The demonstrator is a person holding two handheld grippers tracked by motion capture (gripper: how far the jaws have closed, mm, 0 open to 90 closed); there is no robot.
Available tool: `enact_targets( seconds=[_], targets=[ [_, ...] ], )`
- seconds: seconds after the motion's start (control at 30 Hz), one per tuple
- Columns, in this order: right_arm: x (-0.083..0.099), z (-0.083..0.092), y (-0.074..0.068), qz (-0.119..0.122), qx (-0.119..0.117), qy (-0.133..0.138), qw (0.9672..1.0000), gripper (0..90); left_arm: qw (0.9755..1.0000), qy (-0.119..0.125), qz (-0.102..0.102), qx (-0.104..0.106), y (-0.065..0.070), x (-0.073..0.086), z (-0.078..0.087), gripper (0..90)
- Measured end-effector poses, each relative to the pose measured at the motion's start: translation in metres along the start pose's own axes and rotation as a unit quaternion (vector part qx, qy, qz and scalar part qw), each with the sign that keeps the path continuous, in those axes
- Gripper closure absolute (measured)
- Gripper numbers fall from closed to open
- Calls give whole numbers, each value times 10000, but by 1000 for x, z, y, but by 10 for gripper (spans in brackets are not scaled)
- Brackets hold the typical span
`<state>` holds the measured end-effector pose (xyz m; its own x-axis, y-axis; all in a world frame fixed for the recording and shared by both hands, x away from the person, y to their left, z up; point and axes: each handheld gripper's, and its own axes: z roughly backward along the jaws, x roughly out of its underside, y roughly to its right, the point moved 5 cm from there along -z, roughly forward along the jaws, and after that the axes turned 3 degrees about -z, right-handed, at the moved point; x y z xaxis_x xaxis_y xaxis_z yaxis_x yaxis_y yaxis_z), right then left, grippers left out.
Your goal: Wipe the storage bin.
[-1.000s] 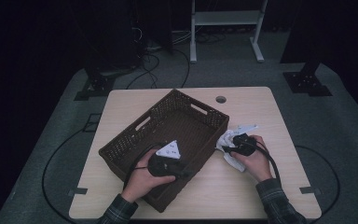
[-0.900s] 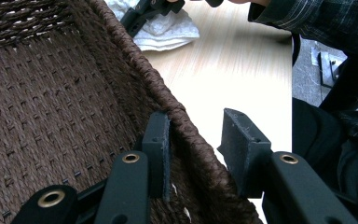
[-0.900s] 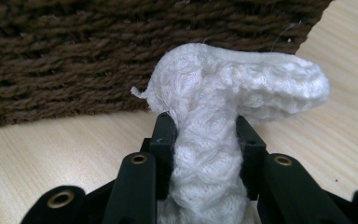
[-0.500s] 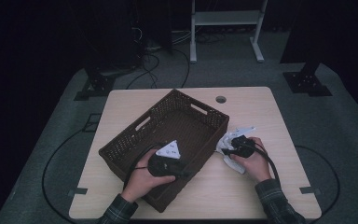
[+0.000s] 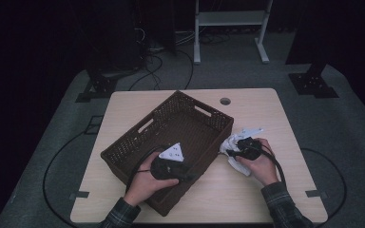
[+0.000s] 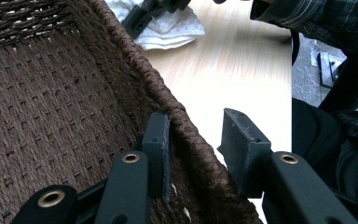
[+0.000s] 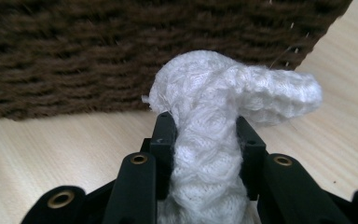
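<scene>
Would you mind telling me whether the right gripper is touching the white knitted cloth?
Touching: in the right gripper view, both jaws of the right gripper press against the white knitted cloth bunched between them.

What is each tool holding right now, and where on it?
The right tool pinches a bunched fold of the white cloth. The left tool straddles the basket rim; grip uncertain.

A dark brown woven rectangular basket (image 5: 171, 142) sits on the light wooden table (image 5: 247, 199), turned with one corner toward twelve o'clock. A white knitted cloth (image 5: 235, 145) lies on the table at the basket's three o'clock side, just beside its wall. The left gripper (image 6: 193, 149) straddles the basket's rim at six o'clock. The right gripper (image 7: 205, 140) is around the cloth.
</scene>
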<state>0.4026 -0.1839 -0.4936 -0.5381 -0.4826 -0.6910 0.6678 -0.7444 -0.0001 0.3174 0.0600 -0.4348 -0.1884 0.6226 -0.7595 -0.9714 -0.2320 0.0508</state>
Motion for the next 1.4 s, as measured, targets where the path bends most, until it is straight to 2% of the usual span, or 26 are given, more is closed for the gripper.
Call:
enact_targets(
  seconds=[0.63,0.97,1.07,1.23,1.4],
  targets=[
    [-23,34,-13,171,-98,538,9984,667,10000,0,-2,-1,0,0,0,625],
    [-30,47,-20,239,-146,682,9973,667,10000,-2,-1,-2,0,0,0,625],
    [-30,46,-22,263,-154,682,9972,667,10000,-1,-1,-3,0,0,0,626],
    [-26,31,-27,313,-214,506,9980,667,10000,-1,-2,-5,0,0,0,625],
    [-24,25,-29,327,-230,406,9984,667,10000,0,-3,-2,0,0,0,625]
  ],
)
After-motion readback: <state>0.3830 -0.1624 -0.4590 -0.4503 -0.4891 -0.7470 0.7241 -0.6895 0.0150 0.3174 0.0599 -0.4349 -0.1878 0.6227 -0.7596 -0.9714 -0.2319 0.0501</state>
